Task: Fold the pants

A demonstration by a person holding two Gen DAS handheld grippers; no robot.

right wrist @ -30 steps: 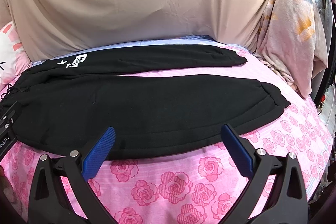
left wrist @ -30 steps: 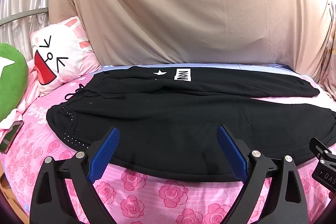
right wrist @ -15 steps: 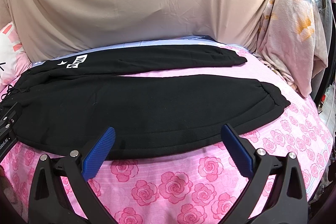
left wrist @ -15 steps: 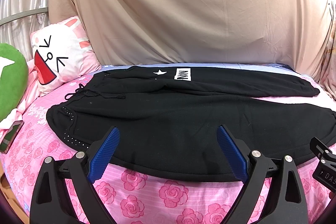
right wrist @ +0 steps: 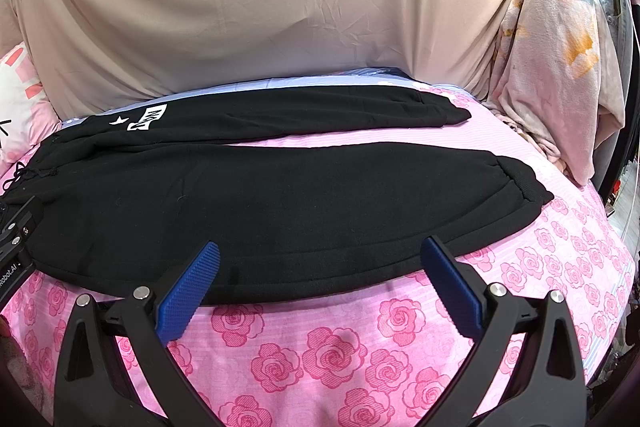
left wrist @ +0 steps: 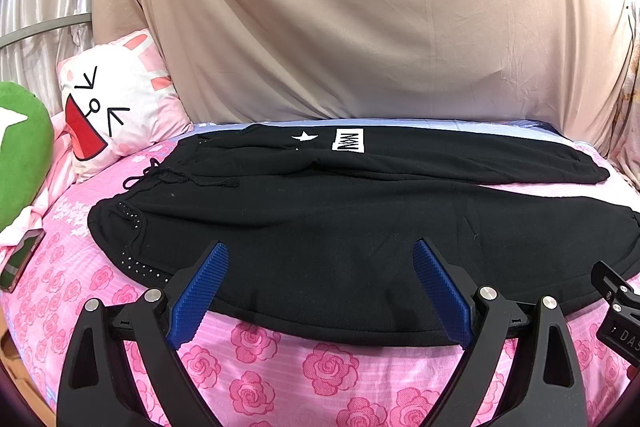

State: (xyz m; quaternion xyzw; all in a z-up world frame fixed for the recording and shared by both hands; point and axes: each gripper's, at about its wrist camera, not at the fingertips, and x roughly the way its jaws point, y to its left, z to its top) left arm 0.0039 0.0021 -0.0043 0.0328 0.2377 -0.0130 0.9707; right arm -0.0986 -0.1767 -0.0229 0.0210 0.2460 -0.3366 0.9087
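Black pants (left wrist: 340,227) lie spread flat on the pink rose bedsheet (left wrist: 280,367), waistband and drawstring to the left, both legs running right. They also show in the right wrist view (right wrist: 280,203), with the cuffs at the right. The far leg carries a white star and logo patch (left wrist: 349,141). My left gripper (left wrist: 320,291) is open and empty, hovering over the near edge of the pants by the hip. My right gripper (right wrist: 320,287) is open and empty over the near leg's edge.
A white cartoon pillow (left wrist: 108,107) and a green cushion (left wrist: 20,155) sit at the left, with a phone (left wrist: 20,259) on the sheet. A beige cloth (left wrist: 340,27) covers the back wall. A pale patterned blanket (right wrist: 560,67) hangs at the right.
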